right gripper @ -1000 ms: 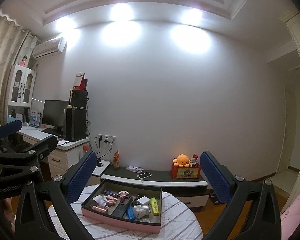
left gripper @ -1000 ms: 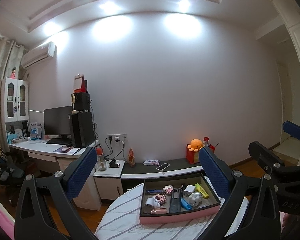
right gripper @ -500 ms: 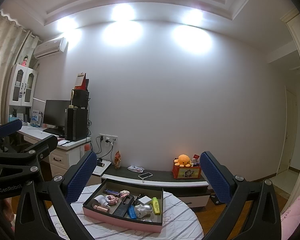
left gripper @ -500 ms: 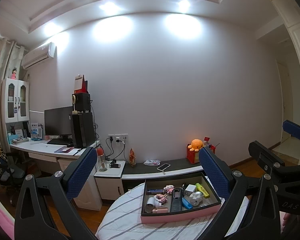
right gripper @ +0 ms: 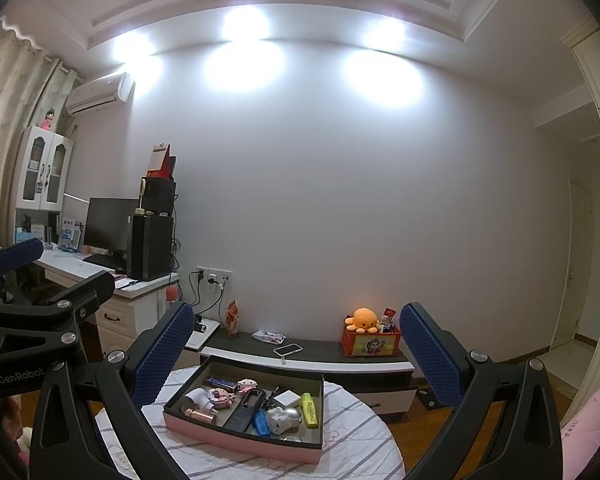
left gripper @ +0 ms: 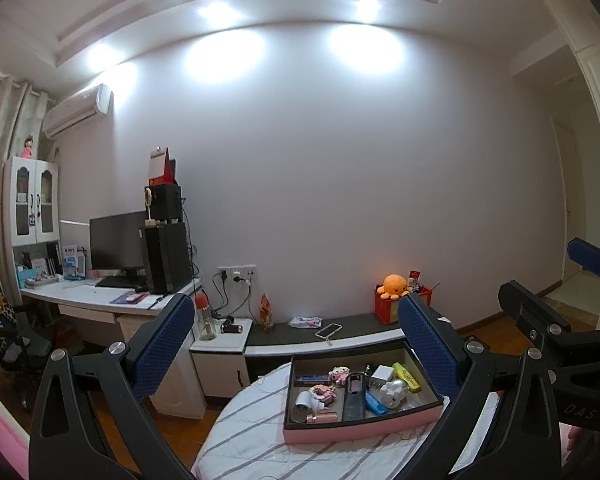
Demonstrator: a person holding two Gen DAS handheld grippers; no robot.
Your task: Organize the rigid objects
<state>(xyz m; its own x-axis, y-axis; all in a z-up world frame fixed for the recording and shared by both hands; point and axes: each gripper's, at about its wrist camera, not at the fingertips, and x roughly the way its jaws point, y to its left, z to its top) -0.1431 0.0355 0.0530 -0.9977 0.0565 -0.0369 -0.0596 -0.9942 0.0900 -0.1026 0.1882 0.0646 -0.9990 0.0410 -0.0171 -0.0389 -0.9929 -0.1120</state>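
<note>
Both tools are held up in the air, short of the table. The left gripper (left gripper: 295, 344) has its blue-padded fingers (left gripper: 161, 346) spread wide apart with nothing between them; the right gripper (right gripper: 293, 354) is spread the same way and is just as empty.

Beyond them stands a round table (right gripper: 364, 446) under a white cloth with grey stripes. A shallow pink-sided tray (right gripper: 239, 438) sits on the tabletop near its far edge. Inside it the small rigid items lie jumbled: a yellow highlighter (right gripper: 309, 409) along the tray's right side, a blue lighter (right gripper: 261, 423) and a black remote (right gripper: 247, 407) near the middle, a white charger (right gripper: 287, 398) toward the far wall, and a white figurine (right gripper: 280, 419) beside the lighter.

Behind the table runs a low dark bench (right gripper: 324, 350) carrying a phone (right gripper: 287, 348) and a red box topped by an orange plush octopus (right gripper: 363, 319). Far left, a desk (left gripper: 99, 304) holds a monitor (left gripper: 117, 240).
</note>
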